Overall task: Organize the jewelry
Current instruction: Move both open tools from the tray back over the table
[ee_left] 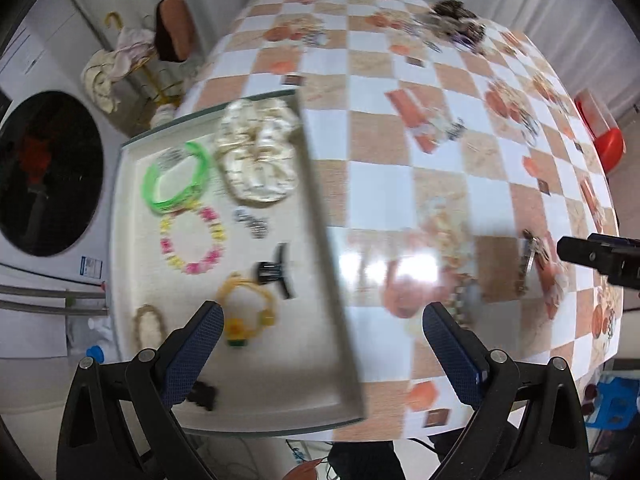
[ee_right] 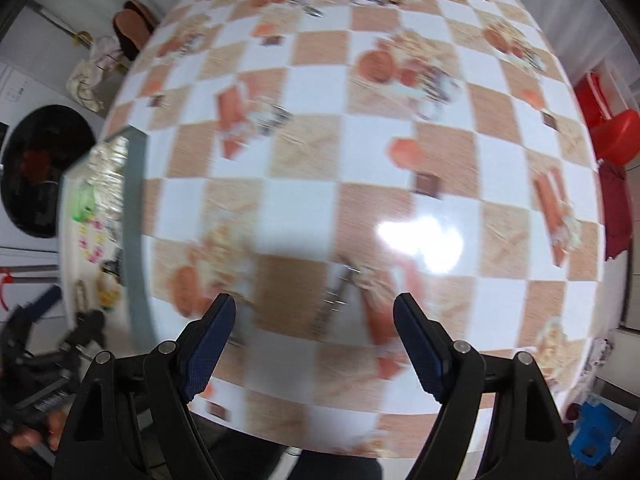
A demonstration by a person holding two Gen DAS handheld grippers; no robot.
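Note:
A white tray [ee_left: 320, 272] lies on the left of the checkered table. In it are a green bangle [ee_left: 176, 178], a cream scrunchie [ee_left: 258, 152], a pink and yellow bead bracelet [ee_left: 192, 240], a yellow bracelet [ee_left: 246, 308], a black hair clip [ee_left: 276, 272] and other small pieces. My left gripper [ee_left: 320, 324] is open and empty above the tray's right edge. My right gripper [ee_right: 314, 312] is open and empty just above a metal hair clip [ee_right: 336, 296] on the table. That clip also shows in the left wrist view [ee_left: 526, 264]. The tray shows at the left of the right wrist view [ee_right: 136, 240].
A pile of dark jewelry [ee_left: 456, 20] lies at the table's far edge. A washing machine [ee_left: 44, 172] stands to the left, a red chair [ee_left: 604, 128] to the right, a blue stool [ee_right: 592, 428] at lower right. Both views are motion-blurred.

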